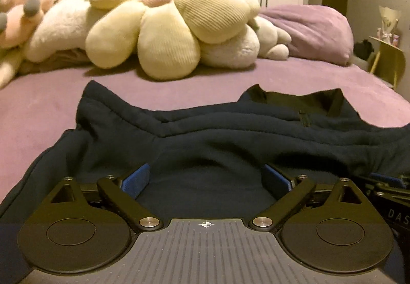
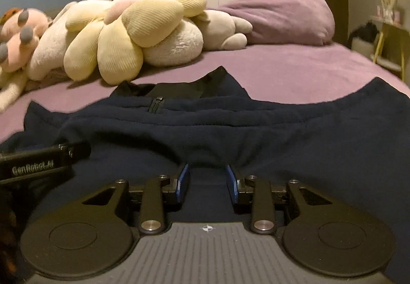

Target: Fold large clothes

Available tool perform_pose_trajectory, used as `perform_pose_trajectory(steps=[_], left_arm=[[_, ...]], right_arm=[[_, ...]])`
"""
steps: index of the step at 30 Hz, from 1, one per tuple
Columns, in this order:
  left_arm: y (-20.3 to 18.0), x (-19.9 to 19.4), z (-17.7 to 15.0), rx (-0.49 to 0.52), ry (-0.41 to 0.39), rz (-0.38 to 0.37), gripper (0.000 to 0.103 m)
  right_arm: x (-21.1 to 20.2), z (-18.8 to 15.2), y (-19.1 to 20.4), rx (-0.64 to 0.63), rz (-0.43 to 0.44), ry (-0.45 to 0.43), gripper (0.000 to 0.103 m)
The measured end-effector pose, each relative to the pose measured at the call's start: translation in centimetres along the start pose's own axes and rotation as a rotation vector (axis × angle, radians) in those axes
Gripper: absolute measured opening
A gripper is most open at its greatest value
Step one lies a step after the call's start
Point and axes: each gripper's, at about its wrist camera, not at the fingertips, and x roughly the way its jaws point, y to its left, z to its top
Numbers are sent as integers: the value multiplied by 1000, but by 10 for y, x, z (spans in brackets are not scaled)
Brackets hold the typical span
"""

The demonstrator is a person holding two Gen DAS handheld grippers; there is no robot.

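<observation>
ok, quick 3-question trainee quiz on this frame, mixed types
1. True or false: the left gripper is clamped shut on the garment.
2. What colour is the bedsheet?
3. The flower cushion lies: A) on the garment B) beyond it, on the bed C) on the floor.

Key: 1 false, its jaws stand wide apart; 2 purple; 3 B.

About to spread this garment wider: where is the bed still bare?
Bare sheet lies between the garment and the pillow, and left of the garment. The plush toys crowd the far left.
</observation>
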Motion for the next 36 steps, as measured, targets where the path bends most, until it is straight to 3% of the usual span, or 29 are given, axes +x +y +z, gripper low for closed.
perform_pose_trajectory(steps=[2, 4, 6, 8, 10, 12, 14, 16, 21, 25, 36], left_arm=[[10, -2, 10, -28, 3, -11, 100], [22, 2, 18, -63, -12, 40, 100], [39, 13, 24, -116, 3, 44, 100], [51, 18, 29, -108, -5, 79, 100], [63, 27, 34, -99, 20, 135, 100], [91, 39, 35, -230, 76, 151, 101], [121, 44, 27, -404, 105, 112, 101], [135, 45, 20, -488, 102, 76, 101], [131, 51, 19, -464, 108, 80, 103], [135, 52, 18, -483, 104, 66, 103], [143, 52, 13, -555, 83, 18, 103]], right_arm=[[1, 4, -3, 6, 11, 15, 33], [-4, 8, -11, 46, 52, 35, 33], [-4, 17, -24, 82, 100, 43, 32], [-1, 24, -40, 95, 69, 35, 31], [6, 31, -67, 175, 74, 34, 21], [13, 34, -96, 271, 115, 50, 0], [16, 34, -122, 355, 161, 51, 0], [13, 33, -145, 412, 159, 24, 0], [4, 23, -207, 564, 152, -51, 0], [5, -1, -242, 769, 177, -101, 0], [11, -10, -249, 813, 202, -122, 0]])
